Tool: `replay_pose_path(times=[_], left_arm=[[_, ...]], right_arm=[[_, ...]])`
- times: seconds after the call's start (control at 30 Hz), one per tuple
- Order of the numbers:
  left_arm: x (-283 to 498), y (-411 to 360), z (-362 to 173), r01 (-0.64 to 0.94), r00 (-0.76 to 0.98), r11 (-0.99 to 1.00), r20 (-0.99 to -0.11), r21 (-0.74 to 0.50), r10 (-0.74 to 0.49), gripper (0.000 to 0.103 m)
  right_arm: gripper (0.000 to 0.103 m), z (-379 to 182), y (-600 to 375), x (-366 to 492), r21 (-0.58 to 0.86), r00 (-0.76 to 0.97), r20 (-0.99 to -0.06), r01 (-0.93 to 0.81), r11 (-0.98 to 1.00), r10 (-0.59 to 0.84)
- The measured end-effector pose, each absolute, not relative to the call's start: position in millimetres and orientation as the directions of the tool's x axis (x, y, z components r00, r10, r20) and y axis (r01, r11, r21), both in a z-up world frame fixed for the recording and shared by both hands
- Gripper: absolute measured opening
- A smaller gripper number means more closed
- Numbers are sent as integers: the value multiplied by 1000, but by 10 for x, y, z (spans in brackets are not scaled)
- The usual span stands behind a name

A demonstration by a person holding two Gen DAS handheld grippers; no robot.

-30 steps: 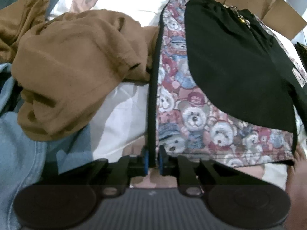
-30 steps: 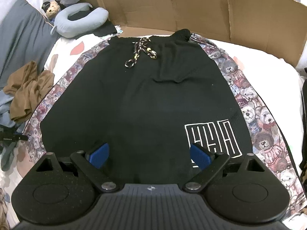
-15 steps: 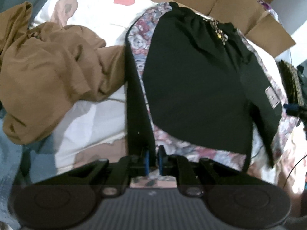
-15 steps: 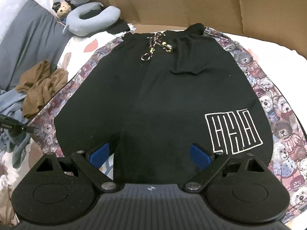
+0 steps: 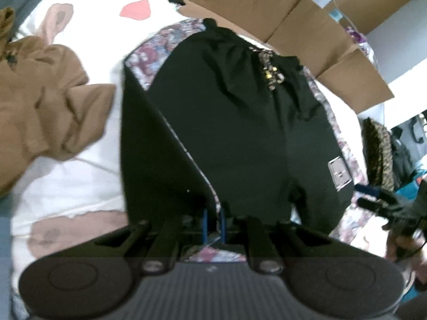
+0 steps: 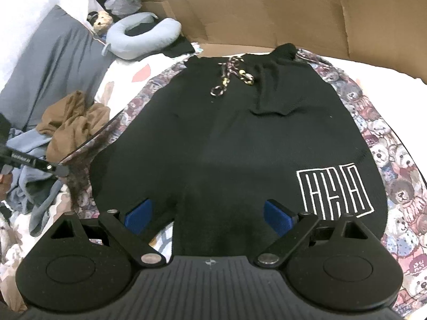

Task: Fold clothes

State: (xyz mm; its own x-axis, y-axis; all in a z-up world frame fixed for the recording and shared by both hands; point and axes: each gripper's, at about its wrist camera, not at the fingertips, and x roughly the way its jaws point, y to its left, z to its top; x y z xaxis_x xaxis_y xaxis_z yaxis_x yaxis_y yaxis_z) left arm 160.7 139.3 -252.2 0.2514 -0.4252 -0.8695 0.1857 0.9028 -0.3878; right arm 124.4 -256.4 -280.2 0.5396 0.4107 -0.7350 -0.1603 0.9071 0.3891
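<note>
1. A pair of black knit shorts with teddy-bear-print side panels (image 6: 229, 144) lies spread flat on a white bed cover with pastel animal shapes (image 5: 80, 176). Its waistband and beaded drawstring (image 6: 232, 77) are at the far end, towards the brown cardboard sheets (image 6: 293, 13).
2. The long axis of the shorts runs from the hems nearest the claws away to that waistband.
3. The left claw (image 5: 212, 220) is pinched nearly shut on the left hem corner of the shorts. In the left wrist view the raised edge shows its black underside, peeled up off the bed.
4. In the right wrist view this lifted flap stands at the left border, with the rest of the garment stretching to the right of it.
5. The right claw (image 6: 210, 213) has its blue pads (image 6: 138, 214) spread wide and grips nothing. It hovers above the crotch and right leg hem.
6. The fold therefore looks set to travel crosswise, left side over towards the white line logo (image 6: 333, 190) on the right leg. The left claw is the one in place to carry it.
7. A crumpled brown garment (image 5: 45, 98) lies just beside the left edge, clear of that path.
</note>
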Motion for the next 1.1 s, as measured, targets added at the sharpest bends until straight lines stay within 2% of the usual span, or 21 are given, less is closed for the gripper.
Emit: replay_pose_path(times=[0.23,0.33,0.67,0.73,0.8,0.97,1.1], left_arm=[[1687,928,-2596,224,247,859,-826,-460,-507,10],[1744,778,-2650,232,251,844,-809,-484,-532,10],[1867,365,-2710,273,229,778,-747,-566,-624,9],[1879,257,-2712,287,216,761,-735,-582,-643,9],[1885,156,-2725,294,199,744,-723,-600,-662,9],[1872,-100,-2762,316,150,703,-698,-637,-700,9],[1869,-290,-2769,326,125,672,-674,-665,-728,9]], right_arm=[[92,-2792,-2447,1274,437,525,-713,-186,880,465],[85,-2781,-2356,1279,437,516,-708,-217,873,482],[84,-2792,-2135,1273,441,495,-698,-272,855,518],[81,-2791,-2066,1286,434,491,-698,-288,854,521],[73,-2784,-2009,1297,423,494,-697,-301,854,519],[67,-2778,-1971,1350,398,522,-692,-299,867,498],[49,-2805,-1984,1401,380,539,-696,-285,880,475]])
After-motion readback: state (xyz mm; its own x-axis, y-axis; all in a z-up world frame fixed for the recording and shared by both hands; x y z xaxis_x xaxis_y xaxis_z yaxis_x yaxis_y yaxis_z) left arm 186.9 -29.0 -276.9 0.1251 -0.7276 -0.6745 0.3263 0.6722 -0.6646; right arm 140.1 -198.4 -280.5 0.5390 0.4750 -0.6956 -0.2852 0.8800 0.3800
